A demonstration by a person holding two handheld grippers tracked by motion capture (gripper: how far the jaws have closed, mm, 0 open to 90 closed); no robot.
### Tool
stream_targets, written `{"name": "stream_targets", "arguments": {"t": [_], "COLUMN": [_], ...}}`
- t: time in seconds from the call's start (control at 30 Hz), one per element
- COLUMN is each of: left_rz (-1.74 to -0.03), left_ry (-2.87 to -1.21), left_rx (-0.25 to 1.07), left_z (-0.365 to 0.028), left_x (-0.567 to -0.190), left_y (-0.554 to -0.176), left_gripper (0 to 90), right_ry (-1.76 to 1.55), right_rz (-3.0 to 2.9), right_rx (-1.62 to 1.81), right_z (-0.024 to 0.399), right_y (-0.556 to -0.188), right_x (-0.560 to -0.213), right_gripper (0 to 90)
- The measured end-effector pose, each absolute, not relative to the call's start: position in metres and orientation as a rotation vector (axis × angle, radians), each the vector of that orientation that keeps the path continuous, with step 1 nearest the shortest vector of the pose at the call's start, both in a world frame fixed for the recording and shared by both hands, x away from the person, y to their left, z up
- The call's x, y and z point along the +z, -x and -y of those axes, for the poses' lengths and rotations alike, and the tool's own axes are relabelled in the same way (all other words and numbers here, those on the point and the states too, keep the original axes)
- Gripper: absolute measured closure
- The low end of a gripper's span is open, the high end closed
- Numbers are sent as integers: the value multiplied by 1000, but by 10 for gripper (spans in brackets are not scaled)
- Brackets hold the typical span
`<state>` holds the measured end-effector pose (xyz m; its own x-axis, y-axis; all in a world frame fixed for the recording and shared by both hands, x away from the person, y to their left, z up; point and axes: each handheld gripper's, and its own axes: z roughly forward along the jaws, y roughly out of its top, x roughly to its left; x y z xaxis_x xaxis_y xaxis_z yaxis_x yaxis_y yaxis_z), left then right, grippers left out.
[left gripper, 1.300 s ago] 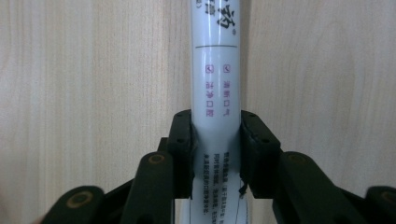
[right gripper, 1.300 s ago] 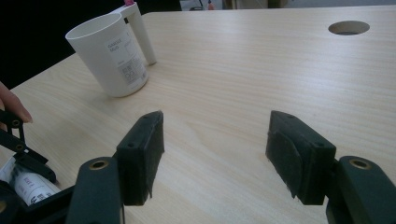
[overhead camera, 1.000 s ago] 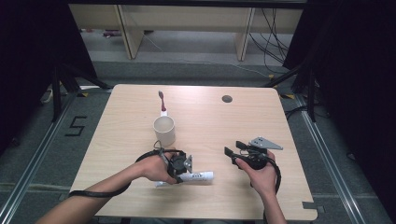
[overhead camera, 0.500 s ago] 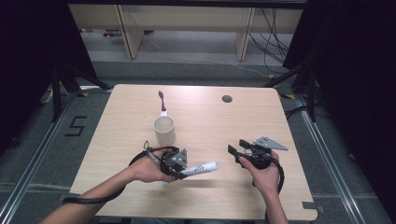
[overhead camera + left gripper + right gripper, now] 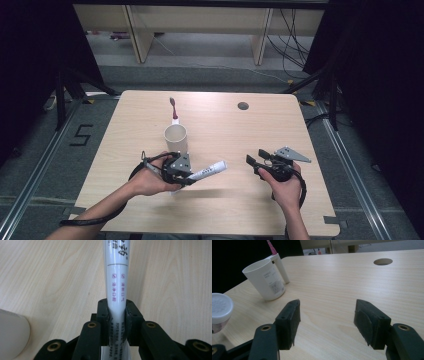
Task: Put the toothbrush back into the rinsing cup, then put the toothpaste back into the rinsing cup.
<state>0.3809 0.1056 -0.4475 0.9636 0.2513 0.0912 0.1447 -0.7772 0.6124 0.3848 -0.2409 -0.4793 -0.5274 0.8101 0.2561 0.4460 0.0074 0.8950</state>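
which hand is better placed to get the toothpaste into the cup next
Left, probably. The left gripper is already shut on the toothpaste tube, just beside the cup. The right gripper stands open with nothing between its jaws, farther from the cup.

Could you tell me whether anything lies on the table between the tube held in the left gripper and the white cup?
Nothing visible does. The left gripper is shut on the tube, and only bare table separates it from the white cup. The toothbrush lies beyond the cup.
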Motion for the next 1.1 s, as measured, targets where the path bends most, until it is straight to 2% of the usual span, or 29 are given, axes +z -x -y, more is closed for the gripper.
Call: {"name": "stream_targets", "arguments": {"t": [0.53, 0.8, 1.1], "left_rz": [-263, -179, -46], "left_ry": [-2569, -2661, -2785], "left_rx": [200, 188, 140], "left_z": [-108, -101, -98], "left_x": [-443, -437, -434], "left_y": [-382, -384, -382], "left_gripper": [769, 769, 768], "right_ry": [-1242, -953, -629], "right_rz": [-2099, -2349, -2614], "right_rx": [1512, 1498, 1495], "right_z": [239, 231, 194], "right_y": [-384, -384, -372], "right_x": [-469, -457, -450], "right_gripper": [404, 405, 381]}}
